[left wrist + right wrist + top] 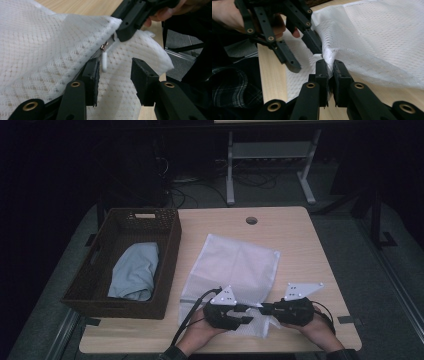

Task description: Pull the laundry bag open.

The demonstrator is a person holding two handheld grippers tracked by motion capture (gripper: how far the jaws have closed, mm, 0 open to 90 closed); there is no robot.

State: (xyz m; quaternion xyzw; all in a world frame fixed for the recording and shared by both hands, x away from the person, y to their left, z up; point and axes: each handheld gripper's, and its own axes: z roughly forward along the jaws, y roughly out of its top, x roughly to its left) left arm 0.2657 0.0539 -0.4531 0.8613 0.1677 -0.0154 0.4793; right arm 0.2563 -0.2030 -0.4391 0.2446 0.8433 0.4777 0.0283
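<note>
Mesh bag (235, 265): right gripper (330, 65) fingers pinch its edge; left gripper (115, 72) fingers gape around its zipper pull (104, 60).

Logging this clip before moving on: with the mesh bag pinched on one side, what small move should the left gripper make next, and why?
Probably close the left gripper on the zipper pull. Its fingers stand open either side of the white pull, while the right gripper is shut on the mesh laundry bag edge beside the zipper, bracing it for a pull.

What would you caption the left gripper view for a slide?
Open left gripper approaches the zipper pull of a white mesh bag pinched by the right gripper.
</note>
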